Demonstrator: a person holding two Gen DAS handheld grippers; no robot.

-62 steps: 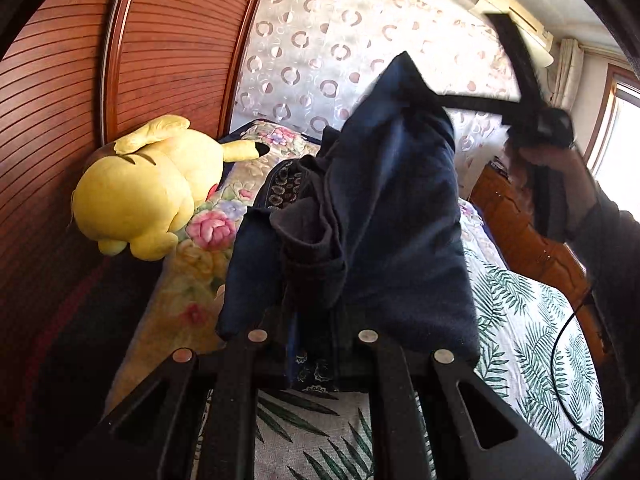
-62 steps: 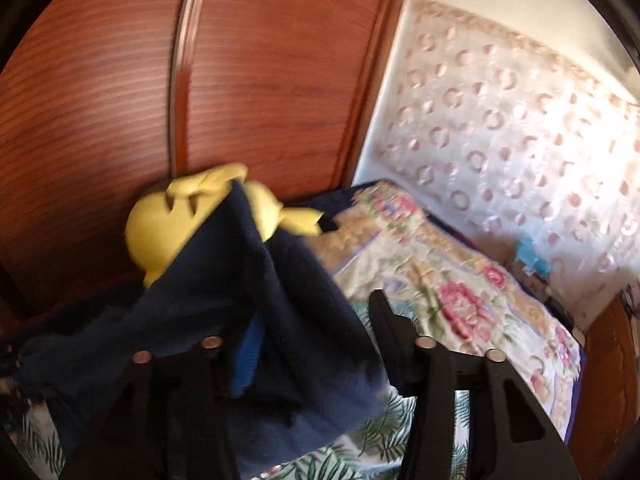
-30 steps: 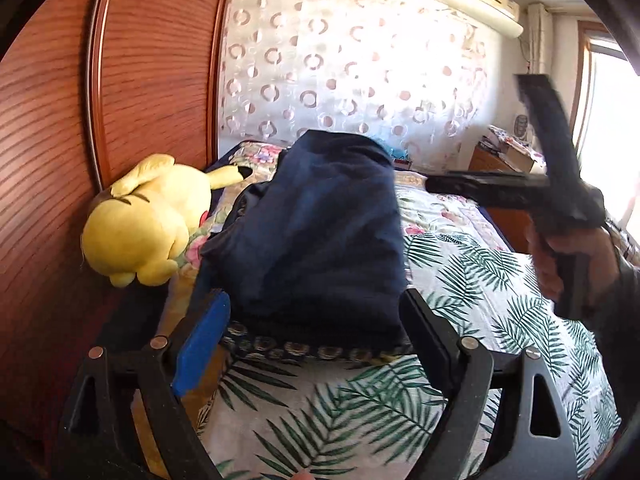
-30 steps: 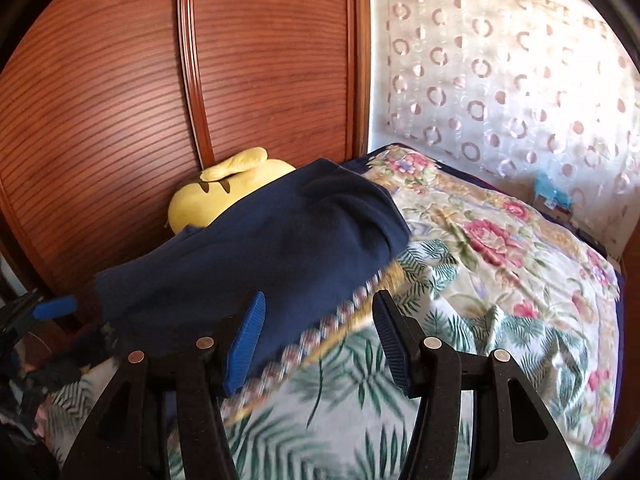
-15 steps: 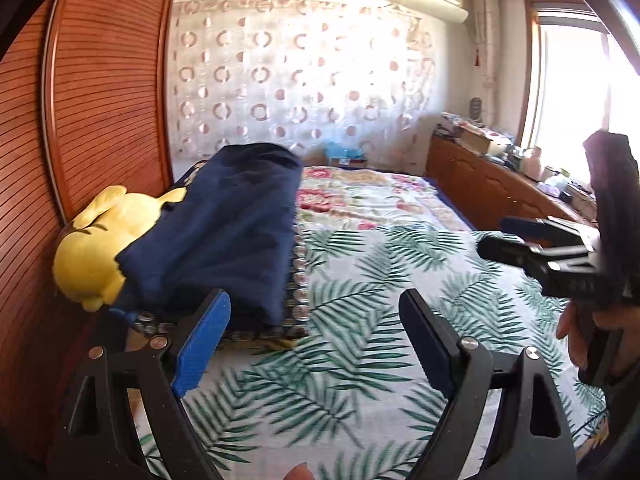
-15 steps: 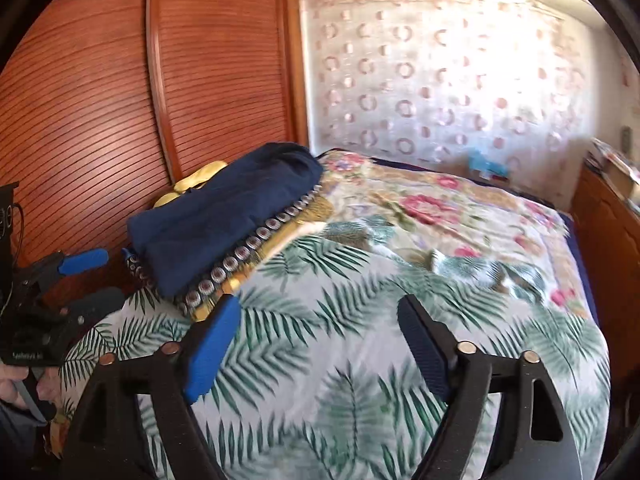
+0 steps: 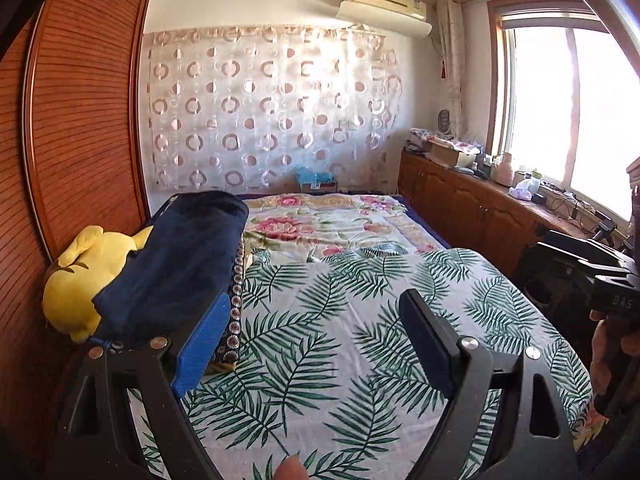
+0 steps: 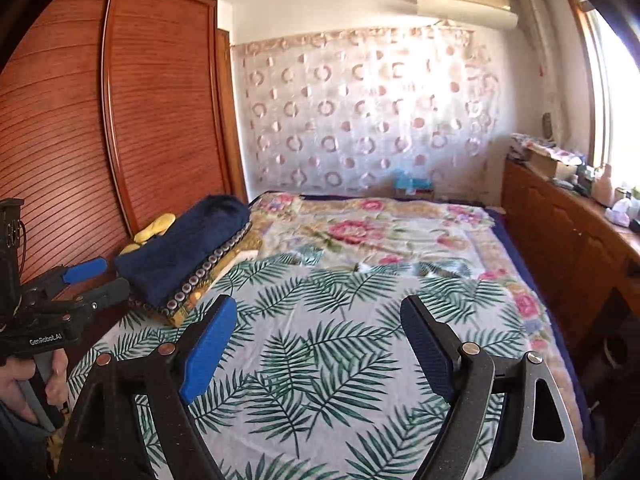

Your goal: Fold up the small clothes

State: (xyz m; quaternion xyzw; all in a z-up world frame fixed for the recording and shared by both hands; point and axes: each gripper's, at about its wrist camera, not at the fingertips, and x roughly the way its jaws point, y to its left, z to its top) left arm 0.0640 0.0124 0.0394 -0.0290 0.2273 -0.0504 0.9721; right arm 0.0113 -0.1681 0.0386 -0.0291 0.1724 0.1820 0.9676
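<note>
Hovering low in frame: left gripper and right gripper, both spread wide, gripping nothing, over palm-leaf sheet. Lying mid-left: folded navy garment on patterned pillow, leaning against yellow plush toy. Standing beyond, upper left: wooden wardrobe.

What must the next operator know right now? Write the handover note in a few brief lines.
Left hand-held gripper: open, holding nothing, above the leaf-print sheet.
Right hand-held gripper: open, holding nothing, over the same sheet.
Navy garment: folded and lying on a patterned pillow at the bed's left edge, beside the yellow plush toy and wardrobe.
Done: this piece looks folded and put aside.
Left: no other small clothes are in view; find the next piece before continuing.
</note>
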